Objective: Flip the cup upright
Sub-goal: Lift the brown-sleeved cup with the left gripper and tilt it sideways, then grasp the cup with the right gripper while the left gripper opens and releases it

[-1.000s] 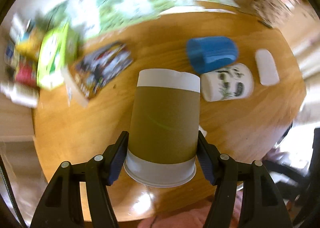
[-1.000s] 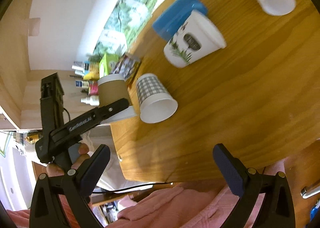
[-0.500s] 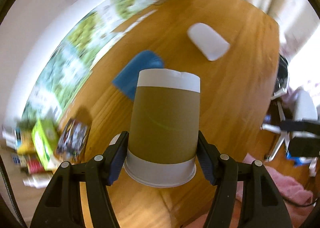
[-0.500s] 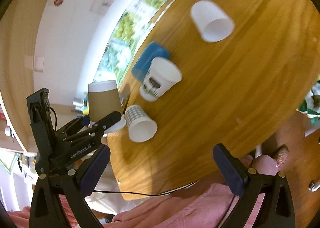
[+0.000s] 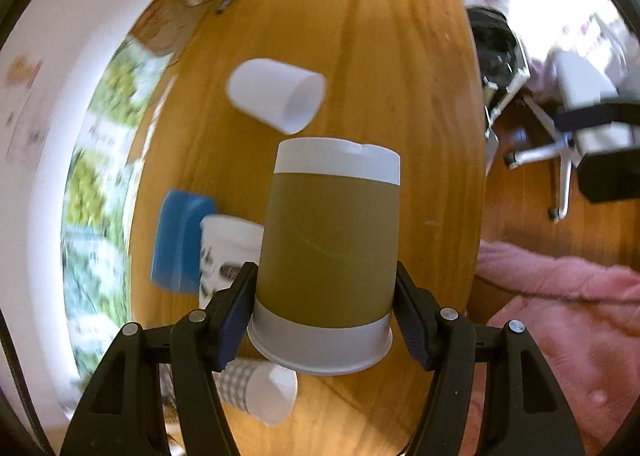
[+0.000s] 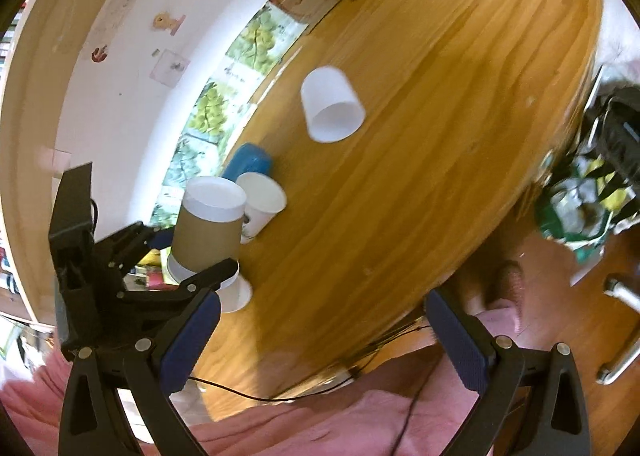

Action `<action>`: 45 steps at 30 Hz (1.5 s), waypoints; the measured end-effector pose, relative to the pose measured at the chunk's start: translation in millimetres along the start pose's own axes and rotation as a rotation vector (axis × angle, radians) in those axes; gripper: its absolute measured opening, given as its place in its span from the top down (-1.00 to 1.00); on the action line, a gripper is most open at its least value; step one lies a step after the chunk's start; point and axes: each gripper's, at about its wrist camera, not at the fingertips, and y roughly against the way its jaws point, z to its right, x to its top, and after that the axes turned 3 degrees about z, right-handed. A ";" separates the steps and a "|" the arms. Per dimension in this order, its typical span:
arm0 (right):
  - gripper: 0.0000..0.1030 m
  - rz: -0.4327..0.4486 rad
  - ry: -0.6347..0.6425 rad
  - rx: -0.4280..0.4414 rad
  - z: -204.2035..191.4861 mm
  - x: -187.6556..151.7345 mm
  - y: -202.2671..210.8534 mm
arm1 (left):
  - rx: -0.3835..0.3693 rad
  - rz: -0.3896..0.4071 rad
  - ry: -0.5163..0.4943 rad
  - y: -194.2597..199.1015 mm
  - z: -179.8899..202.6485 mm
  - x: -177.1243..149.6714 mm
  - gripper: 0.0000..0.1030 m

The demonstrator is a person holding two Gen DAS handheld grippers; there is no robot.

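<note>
Two grippers in play: my left gripper is clenched on the brown-sleeved cup low on its body near the wide rim, and carries it in the air above the near edge of the wooden table; my right gripper is spread wide and grasps nothing. From the right wrist view the sleeved cup's closed base faces away from the left gripper, so the mouth sits on the gripper side. Judgement: the flip is mid-rotation; to finish well, roll the wrist until the mouth faces up, keep the pinch even so the thin wall does not buckle, and lower onto bare wood. Just under the held cup lies a checked cup on its side; beyond it a printed white cup touches a blue cup. Farther off, well apart from the held cup, a plain white cup lies tipped. Set down clear of all four.
</note>
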 end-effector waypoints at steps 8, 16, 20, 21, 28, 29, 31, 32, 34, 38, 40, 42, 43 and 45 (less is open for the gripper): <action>-1.00 0.041 0.138 -0.071 16.6 11.5 12.4 | -0.027 0.000 -0.240 -20.2 33.1 28.7 -0.33; -1.00 0.057 0.365 -0.142 18.8 18.7 16.0 | -0.074 -0.035 -0.431 -44.5 52.5 55.4 -0.33; -1.00 0.042 0.446 -0.151 22.0 19.0 11.9 | -0.063 -0.011 -0.505 -53.7 58.0 63.5 -0.33; -1.00 0.036 0.471 -0.154 22.6 19.1 10.2 | -0.071 -0.007 -0.520 -56.2 58.8 65.2 -0.33; -1.00 -0.032 0.582 -0.190 26.9 17.1 -3.8 | -0.081 0.015 -0.654 -65.4 68.0 67.6 -0.33; -1.00 -0.041 0.587 -0.184 27.7 17.3 -5.2 | -0.085 0.017 -0.663 -66.6 69.0 68.7 -0.33; -1.00 -0.059 0.603 -0.177 27.2 17.8 -7.3 | -0.099 0.016 -0.677 -69.1 70.8 71.3 -0.34; -1.00 -0.066 0.616 -0.172 25.8 17.4 -8.5 | -0.104 0.016 -0.684 -70.6 71.6 72.5 -0.34; -1.00 -0.083 0.647 -0.158 24.2 18.5 -11.2 | -0.097 0.016 -0.699 -74.0 73.2 74.3 -0.35; -1.00 -0.109 0.698 -0.140 19.8 18.7 -16.6 | -0.100 0.003 -0.702 -81.1 73.5 78.9 -0.37; -1.00 -0.121 0.723 -0.134 17.4 18.2 -19.6 | -0.103 -0.004 -0.692 -83.8 71.9 81.9 -0.38; -1.00 -0.134 0.743 -0.133 16.4 18.2 -22.3 | -0.103 -0.014 -0.677 -86.4 69.2 84.1 -0.38; -1.00 -0.138 0.749 -0.132 15.6 18.3 -23.5 | -0.107 -0.019 -0.669 -86.9 68.3 85.4 -0.39; -1.00 -0.148 0.759 -0.126 12.6 19.2 -25.9 | -0.116 -0.028 -0.656 -86.9 66.4 86.9 -0.39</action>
